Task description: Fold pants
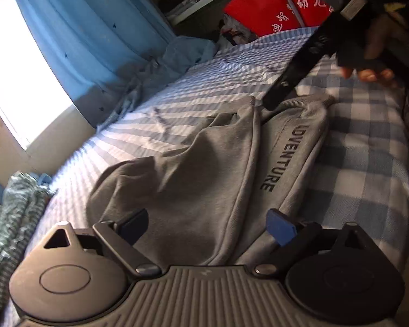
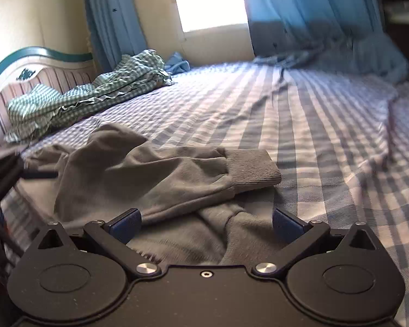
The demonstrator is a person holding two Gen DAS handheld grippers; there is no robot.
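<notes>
While both sets of tongs are spread wide with nothing pinched, the left gripper [image 1: 208, 226] hangs over the near end of the grey sweatpants [image 1: 193, 169], blue pads either side of the fabric but not pressing it. Same deal with the right gripper [image 2: 205, 222]: jaws apart, hovering just above a bunched-up bit of the pants near a ribbed cuff [image 2: 253, 170]. From the left wrist view you can see the right tool's black finger [image 1: 294, 79] reaching down at the far end of the pants, with the person's hand [image 1: 373, 62] gripping it. The pants lie rumpled on a blue-and-white checked bedsheet [image 2: 300, 114], "ADVENTURE" lettering [image 1: 283, 155] running along one leg. Further out there's a green gingham cloth [image 2: 76, 98] heaped by the headboard [image 2: 27, 62], blue curtains [image 1: 81, 27] round a bright window, and a red bag [image 1: 261, 8] past the bed.
</notes>
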